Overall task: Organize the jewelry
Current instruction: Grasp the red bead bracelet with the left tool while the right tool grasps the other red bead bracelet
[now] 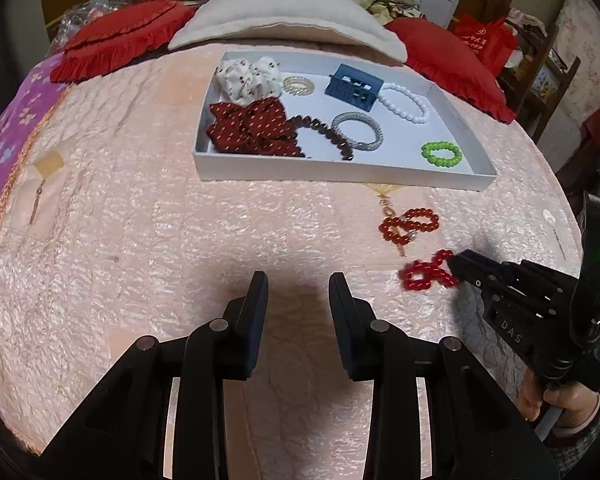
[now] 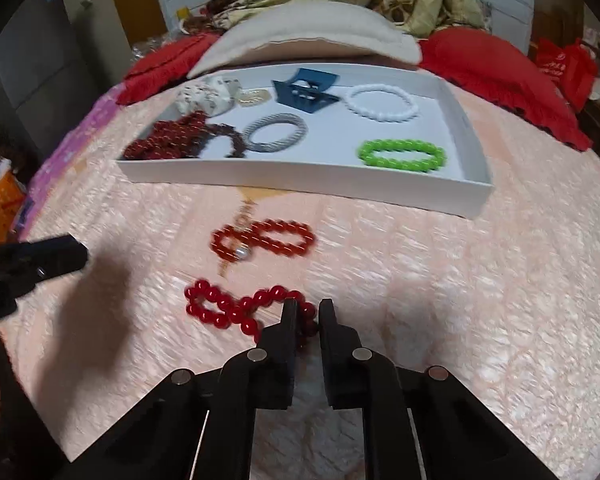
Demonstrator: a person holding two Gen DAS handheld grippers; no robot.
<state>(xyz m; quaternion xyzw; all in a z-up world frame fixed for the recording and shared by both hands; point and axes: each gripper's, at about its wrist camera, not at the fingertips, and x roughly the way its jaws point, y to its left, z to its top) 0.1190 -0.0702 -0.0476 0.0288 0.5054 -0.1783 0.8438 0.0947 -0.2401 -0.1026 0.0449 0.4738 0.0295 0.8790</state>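
The left claw (image 1: 299,280) hangs over the pink quilted bed (image 1: 140,220) with its fingers parted and nothing between them. To the right, the right claw (image 1: 458,266) reaches in from the edge, its tips against a bright red bead bracelet (image 1: 426,272), which looks blurred. Just beyond lies a darker red bead bracelet (image 1: 410,226). Farther off, a white tray (image 1: 340,170) holds a green bead bracelet (image 1: 441,154), a white bead bracelet (image 1: 406,102), a blue hair clip (image 1: 354,87) and a dark red dotted scrunchie (image 1: 252,128).
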